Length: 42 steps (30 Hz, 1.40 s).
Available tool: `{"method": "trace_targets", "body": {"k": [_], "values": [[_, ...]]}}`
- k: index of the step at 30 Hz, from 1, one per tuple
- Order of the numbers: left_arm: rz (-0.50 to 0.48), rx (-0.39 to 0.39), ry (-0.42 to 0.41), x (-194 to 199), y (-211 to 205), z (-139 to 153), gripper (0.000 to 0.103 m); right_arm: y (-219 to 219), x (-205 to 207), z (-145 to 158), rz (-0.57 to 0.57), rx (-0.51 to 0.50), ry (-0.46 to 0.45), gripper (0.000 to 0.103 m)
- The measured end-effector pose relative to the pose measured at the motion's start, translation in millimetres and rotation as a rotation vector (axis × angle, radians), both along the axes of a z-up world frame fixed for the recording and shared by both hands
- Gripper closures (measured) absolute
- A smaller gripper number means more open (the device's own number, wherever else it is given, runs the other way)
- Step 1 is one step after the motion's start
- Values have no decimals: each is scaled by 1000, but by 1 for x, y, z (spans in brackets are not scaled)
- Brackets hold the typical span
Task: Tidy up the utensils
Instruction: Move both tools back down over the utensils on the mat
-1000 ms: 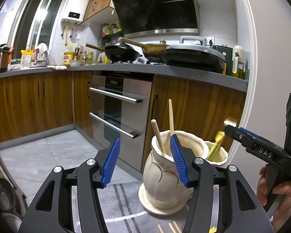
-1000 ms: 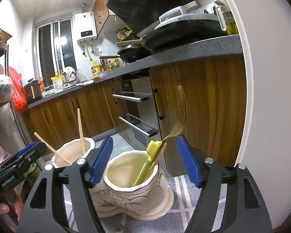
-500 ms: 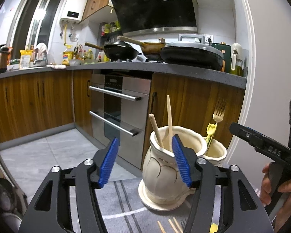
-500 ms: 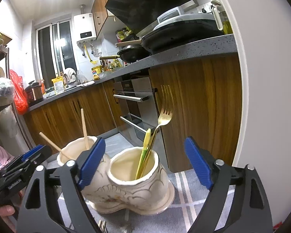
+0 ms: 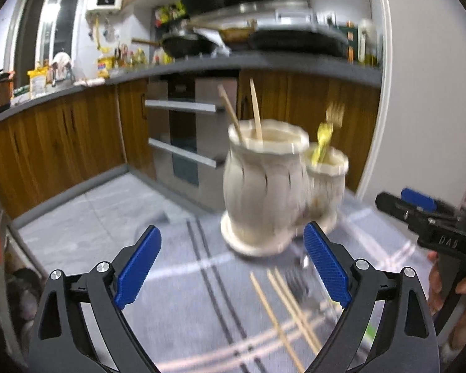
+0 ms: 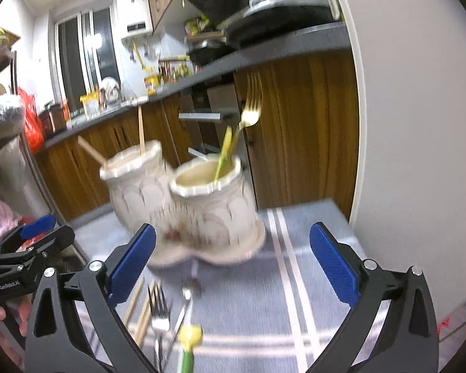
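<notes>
A cream double ceramic holder [image 5: 264, 183] [image 6: 208, 205] stands on a grey striped cloth [image 5: 183, 267]. Its taller pot holds two wooden chopsticks [image 5: 254, 112] [image 6: 141, 130]. Its shorter pot [image 5: 326, 183] holds a gold fork [image 6: 248, 112] and a yellow-green utensil [image 6: 223, 152]. Loose chopsticks [image 5: 282, 301] [image 6: 138, 304], a silver fork [image 6: 158, 310] and a yellow-topped utensil [image 6: 189, 338] lie on the cloth in front. My left gripper [image 5: 233, 267] is open and empty, short of the holder. My right gripper [image 6: 233, 264] is open and empty, also short of it.
Wooden kitchen cabinets and an oven [image 5: 183, 143] stand behind the cloth's far edge. A white wall [image 6: 419, 124] runs along the right. Pans sit on the counter [image 5: 295, 40]. Each gripper shows in the other's view, the right one [image 5: 425, 217] and the left one [image 6: 28, 248].
Both grippers have pulled back and risen, jaws opened wider. The holder now looks farther away and the loose utensils on the cloth have come into view. The gold fork stands in the shorter pot.
</notes>
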<state>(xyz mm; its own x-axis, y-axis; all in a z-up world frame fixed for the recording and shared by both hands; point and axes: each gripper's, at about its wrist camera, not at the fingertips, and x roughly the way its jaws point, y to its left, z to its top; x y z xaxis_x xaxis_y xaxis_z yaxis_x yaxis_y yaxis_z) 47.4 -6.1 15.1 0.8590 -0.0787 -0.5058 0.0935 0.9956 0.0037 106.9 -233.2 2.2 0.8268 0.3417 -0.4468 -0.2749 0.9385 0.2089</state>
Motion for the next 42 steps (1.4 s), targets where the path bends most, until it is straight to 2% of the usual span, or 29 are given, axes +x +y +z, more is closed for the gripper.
{"method": "trace_targets", "body": {"k": [3,6,9,11,13,17,19,21,24,26,30,37,42], "values": [[12,11,81,-2,-1,-17,10,-2,-9,-12,10,-20,34,5],[18,-12,167,-3,1,-34,10,-5,-15,-18,11,-36,53,5],[21,5,215,-7,-2,-45,13,-6,-18,-25,21,-48,76,5],[8,33,245,-11,-9,-52,18,-6,-20,-29,25,-65,87,5],[-12,45,279,-13,-16,-58,32,-3,-22,-31,33,-87,92,5],[-43,59,316,-19,-26,-66,45,2,-26,-37,60,-144,98,5],[-50,74,326,-20,-30,-69,56,5,-28,-41,86,-161,112,7],[-60,82,336,-20,-33,-70,63,9,-31,-44,117,-168,128,11],[-73,95,344,-20,-35,-71,74,17,-36,-48,174,-179,162,24],[-86,100,344,-21,-37,-72,76,23,-40,-50,212,-185,180,34],[-101,123,347,-20,-38,-72,95,36,-48,-49,278,-205,182,49],[-108,128,349,-19,-29,-72,96,57,-58,-47,365,-234,186,77],[-112,120,347,-20,-25,-69,98,79,-60,-48,406,-296,185,83]]}}
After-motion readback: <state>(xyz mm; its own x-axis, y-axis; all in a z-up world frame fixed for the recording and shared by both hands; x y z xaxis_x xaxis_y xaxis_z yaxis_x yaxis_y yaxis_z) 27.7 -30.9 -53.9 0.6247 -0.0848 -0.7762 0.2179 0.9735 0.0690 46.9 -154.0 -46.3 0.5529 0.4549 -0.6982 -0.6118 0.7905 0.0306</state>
